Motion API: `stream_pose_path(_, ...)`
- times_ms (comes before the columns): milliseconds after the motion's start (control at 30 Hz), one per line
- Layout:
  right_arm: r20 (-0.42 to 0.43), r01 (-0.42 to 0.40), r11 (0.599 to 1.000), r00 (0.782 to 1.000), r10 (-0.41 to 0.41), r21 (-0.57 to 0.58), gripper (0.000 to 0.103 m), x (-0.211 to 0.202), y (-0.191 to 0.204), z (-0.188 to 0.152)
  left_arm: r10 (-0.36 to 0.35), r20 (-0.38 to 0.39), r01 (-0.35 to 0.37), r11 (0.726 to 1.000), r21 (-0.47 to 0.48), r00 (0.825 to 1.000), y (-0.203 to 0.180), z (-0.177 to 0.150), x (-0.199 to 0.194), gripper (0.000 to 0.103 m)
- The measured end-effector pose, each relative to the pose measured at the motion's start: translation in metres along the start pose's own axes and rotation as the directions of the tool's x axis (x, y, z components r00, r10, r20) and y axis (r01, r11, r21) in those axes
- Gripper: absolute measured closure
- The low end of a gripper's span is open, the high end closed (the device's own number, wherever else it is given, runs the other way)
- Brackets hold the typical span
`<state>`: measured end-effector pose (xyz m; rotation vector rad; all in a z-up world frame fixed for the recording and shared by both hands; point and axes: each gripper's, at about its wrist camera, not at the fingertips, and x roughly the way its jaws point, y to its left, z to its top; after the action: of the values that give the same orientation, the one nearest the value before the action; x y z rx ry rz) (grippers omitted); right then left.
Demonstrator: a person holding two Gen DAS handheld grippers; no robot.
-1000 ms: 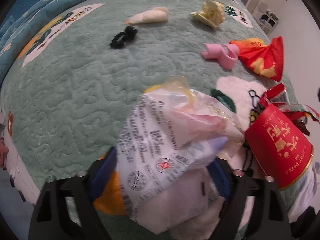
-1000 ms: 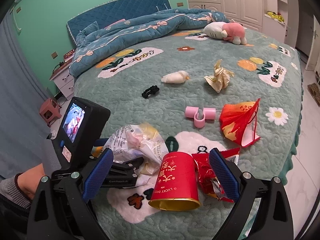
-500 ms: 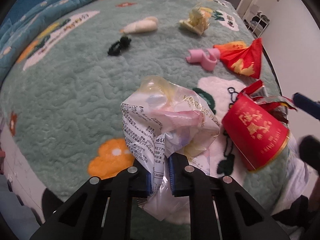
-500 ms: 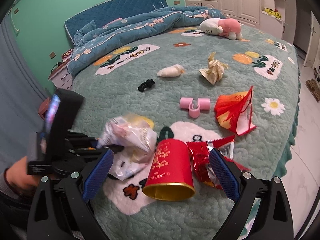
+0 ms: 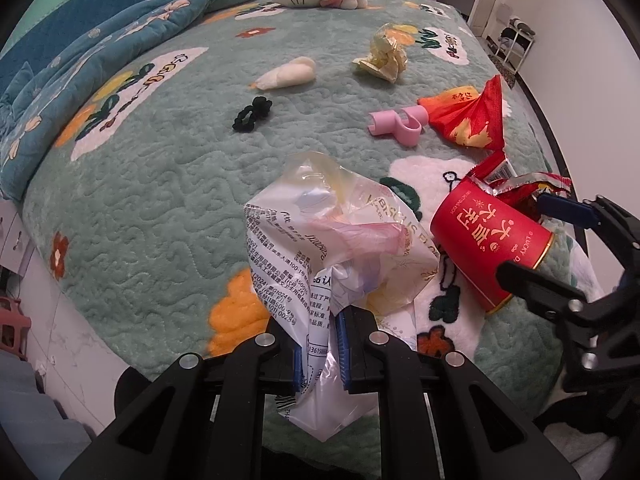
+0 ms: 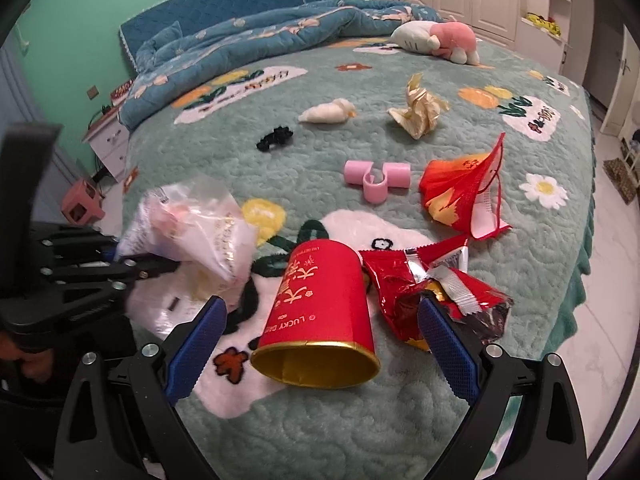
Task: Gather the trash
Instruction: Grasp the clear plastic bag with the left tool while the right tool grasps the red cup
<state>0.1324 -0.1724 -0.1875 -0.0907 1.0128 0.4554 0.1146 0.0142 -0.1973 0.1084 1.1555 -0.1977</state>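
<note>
We've got one piece in hand: our left claw point(image 5: 320, 344) is clenched on the crinkly clear plastic wrapper point(image 5: 340, 240), held just above the quilted green bed point(image 5: 168, 184). Our right claw point(image 6: 320, 340), spread wide, straddles the glossy red paper cup point(image 6: 320, 308) lying on its side. Left to collect: torn foil packet point(image 6: 432, 284), red bag point(image 6: 464, 188), crumpled gold paper point(image 6: 418, 110).

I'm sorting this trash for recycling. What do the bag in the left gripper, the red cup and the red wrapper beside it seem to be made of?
Bag: thin glossy plastic film, partly see-through, creased, printed text.
Red cup: probably coated paper; stiff smooth wall, gold rim and lining.
Red wrapper: likely foil-lined plastic; torn edges show shiny silver inside.
</note>
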Motion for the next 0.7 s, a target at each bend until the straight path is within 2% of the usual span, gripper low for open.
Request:
stream_pose_path(100,-0.014,-0.020,1.000,1.000,0.020,-0.003,0.019,0.006,0.002,0.000,0.001,-0.006,-0.001,1.000,-0.009,1.000,0.004,0.000,0.000,0.088)
stream_pose_path(333,-0.050,-0.043,0.999,0.998,0.042,-0.007,0.020,0.020,0.006,-0.001,-0.003,-0.014,0.003,1.000,-0.016,1.000,0.007,0.001,0.003,0.088)
stream_pose_path(433,-0.065,-0.048,0.999,0.997,0.046,-0.019,0.040,0.026,0.008,-0.001,-0.003,-0.016,0.003,1.000,-0.019,1.000,0.009,0.001,0.005,0.088)
stream_pose_path(700,-0.073,-0.048,0.998,0.996,0.045,-0.038,0.052,0.030,0.008,-0.001,-0.007,-0.026,0.007,1.000,-0.029,1.000,0.012,0.002,0.008,0.088)
